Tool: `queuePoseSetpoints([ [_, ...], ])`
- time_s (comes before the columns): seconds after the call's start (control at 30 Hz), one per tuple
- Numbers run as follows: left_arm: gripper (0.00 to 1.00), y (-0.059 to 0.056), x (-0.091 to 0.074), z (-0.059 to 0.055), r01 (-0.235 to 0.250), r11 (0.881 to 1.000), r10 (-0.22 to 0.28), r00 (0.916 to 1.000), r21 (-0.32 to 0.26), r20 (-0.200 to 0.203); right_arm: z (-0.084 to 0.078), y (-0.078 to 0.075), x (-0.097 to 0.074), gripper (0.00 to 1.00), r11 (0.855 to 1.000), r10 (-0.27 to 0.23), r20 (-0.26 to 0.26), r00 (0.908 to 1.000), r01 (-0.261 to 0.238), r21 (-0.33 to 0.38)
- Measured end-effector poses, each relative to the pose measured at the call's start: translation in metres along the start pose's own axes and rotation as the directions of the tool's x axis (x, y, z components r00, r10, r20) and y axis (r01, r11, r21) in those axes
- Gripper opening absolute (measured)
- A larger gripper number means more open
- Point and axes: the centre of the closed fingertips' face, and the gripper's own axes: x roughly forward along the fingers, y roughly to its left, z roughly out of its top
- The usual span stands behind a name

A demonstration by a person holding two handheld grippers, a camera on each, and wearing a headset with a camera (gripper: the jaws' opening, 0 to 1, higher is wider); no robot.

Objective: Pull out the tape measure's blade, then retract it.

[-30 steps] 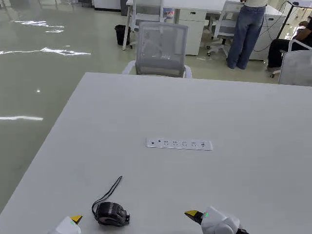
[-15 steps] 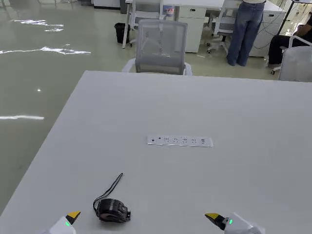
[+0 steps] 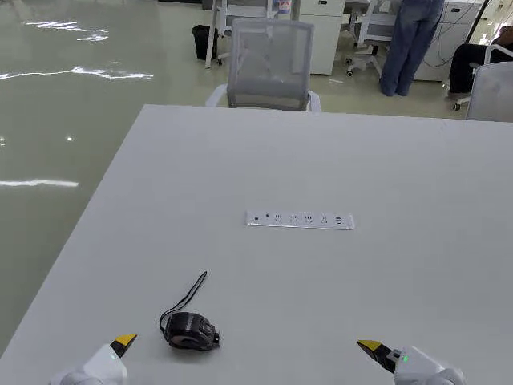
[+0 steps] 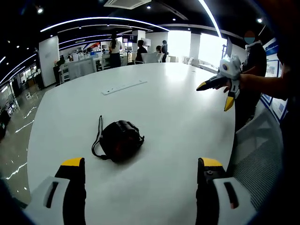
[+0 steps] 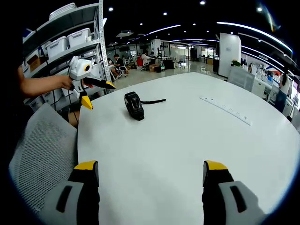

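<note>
The black rubber-cased tape measure lay just ahead of the left gripper, its jaws spread and empty, and farther ahead-left of the right gripper (equally agape), so the left would best clamp the case squarely before the right pinched the blade's tip.

tape measure black | table white | tongs' tips yellow
</note>
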Motion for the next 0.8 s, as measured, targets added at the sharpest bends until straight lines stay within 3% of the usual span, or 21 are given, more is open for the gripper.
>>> queuePoseSetpoints([
  [0.1,0.99,0.0,0.0002,-0.0048,0.004,1.0,-0.004,0.9999,0.003,-0.013,-0.0026,-0.0004,-0.0013,0.94,1.0,-0.003,-0.008,1.0,0.003,-0.008],
  [0.57,0.99,0.001,-0.0016,-0.0074,0.003,1.0,-0.002,0.9999,0.015,-0.016,0.0005,-0.0022,-0.0056,0.94,1.0,-0.008,0.005,1.0,0.008,-0.007],
  [0.8,0.99,0.0013,-0.0036,-0.004,0.005,1.0,-0.005,1.0,0.02,-0.003,0.0005,-0.0033,-0.0068,0.94,1.0,-0.011,0.008,0.9999,0.011,-0.003],
])
